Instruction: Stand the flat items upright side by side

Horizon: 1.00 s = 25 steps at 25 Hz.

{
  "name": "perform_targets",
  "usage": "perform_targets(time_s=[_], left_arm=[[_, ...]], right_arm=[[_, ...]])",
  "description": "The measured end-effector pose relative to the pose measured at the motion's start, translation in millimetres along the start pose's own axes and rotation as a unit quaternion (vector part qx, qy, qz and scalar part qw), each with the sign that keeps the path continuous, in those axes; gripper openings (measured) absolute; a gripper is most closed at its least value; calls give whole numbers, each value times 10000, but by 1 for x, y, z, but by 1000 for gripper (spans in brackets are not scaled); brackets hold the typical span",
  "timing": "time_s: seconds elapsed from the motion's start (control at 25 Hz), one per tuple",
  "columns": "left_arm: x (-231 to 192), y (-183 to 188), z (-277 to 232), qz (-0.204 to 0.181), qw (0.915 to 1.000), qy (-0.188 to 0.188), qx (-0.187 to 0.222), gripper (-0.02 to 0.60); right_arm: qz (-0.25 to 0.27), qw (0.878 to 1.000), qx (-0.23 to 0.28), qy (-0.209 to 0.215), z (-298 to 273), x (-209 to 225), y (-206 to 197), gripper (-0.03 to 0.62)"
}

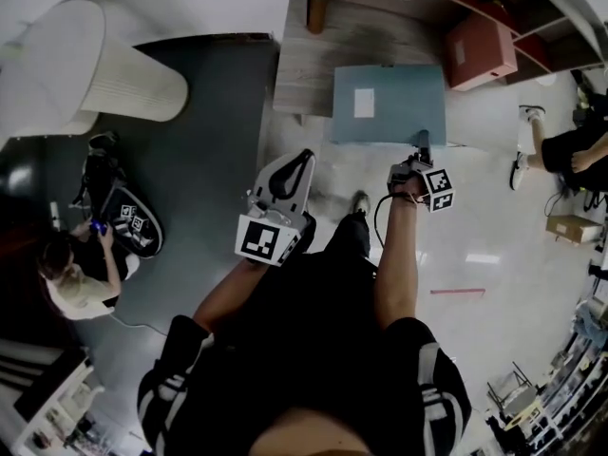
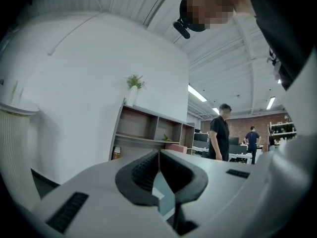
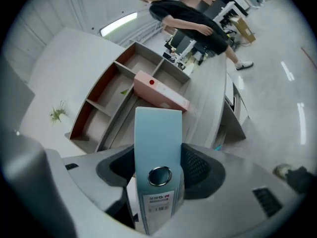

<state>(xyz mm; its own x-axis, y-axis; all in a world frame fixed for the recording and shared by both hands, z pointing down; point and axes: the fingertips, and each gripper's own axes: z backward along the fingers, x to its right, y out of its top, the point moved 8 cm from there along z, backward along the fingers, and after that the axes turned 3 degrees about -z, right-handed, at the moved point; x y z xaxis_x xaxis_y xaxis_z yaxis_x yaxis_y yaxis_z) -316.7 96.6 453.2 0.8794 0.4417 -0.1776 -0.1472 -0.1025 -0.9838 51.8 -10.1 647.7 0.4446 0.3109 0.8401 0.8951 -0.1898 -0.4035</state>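
**Right gripper holds a blue binder; left gripper closed and empty**

Head view: You are looking steeply down at your own arms. Your right gripper [image 1: 421,148] grips the near edge of a pale blue-grey cardboard lever-arch binder [image 1: 389,103]. The binder's broad cover, with a white label, faces the camera. It is in front of you, just beside a light wooden shelf unit [image 1: 313,60]. A pink rectangular box [image 1: 480,50] leans in one compartment of that unit. Your left gripper [image 1: 304,158] is to the left of the binder, apart from it, with its jaws together. A seated person [image 1: 81,274] is at the far left on the dark floor.

Left gripper view: The left gripper's [image 2: 159,155] dark jaws meet at the tips, with nothing between them. A sliver of the binder [image 2: 163,192] shows below the tips. Beyond stand the shelf unit [image 2: 148,130], a small potted plant [image 2: 133,83] on top of it, and a person in black [image 2: 219,138].

Right gripper view: The right gripper's [image 3: 158,165] pads press on both sides of the binder's narrow spine [image 3: 158,133], which has a metal finger ring and a printed label. The pink box [image 3: 161,90] lies tilted in the shelf unit [image 3: 111,95] behind.
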Motion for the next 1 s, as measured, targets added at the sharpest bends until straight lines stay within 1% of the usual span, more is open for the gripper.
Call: perform_targets(time_s=[0.08,0.16,0.28,0.4,0.6,0.8,0.88,1.0], left_arm=[[3,4,-1,12,10000,-55,33,31],[6,7,-2,13,9999,-94,54,31],[13,11,-7,-8,9998,-184,72,31],[24,14,-18,-5,9996,-282,64,32],[51,21,-47,-44,9993,-350,103,32],[84,28,-82,-118,9988,-461,131,31],[99,29,-98,-147,9986,-492,147,31],[123,31,-118,-156,9984,-511,176,31]], right_arm=[[480,9988,79,18,3,-16,16,284],[984,9949,201,43,8,-34,30,284],[1782,9831,404,116,16,-60,48,283],[2305,9718,468,192,21,-77,64,282],[2878,9561,476,293,20,-90,94,279],[3284,9420,492,480,17,-99,128,273],[3372,9390,448,498,14,-98,141,272],[3410,9377,356,561,10,-94,160,269]])
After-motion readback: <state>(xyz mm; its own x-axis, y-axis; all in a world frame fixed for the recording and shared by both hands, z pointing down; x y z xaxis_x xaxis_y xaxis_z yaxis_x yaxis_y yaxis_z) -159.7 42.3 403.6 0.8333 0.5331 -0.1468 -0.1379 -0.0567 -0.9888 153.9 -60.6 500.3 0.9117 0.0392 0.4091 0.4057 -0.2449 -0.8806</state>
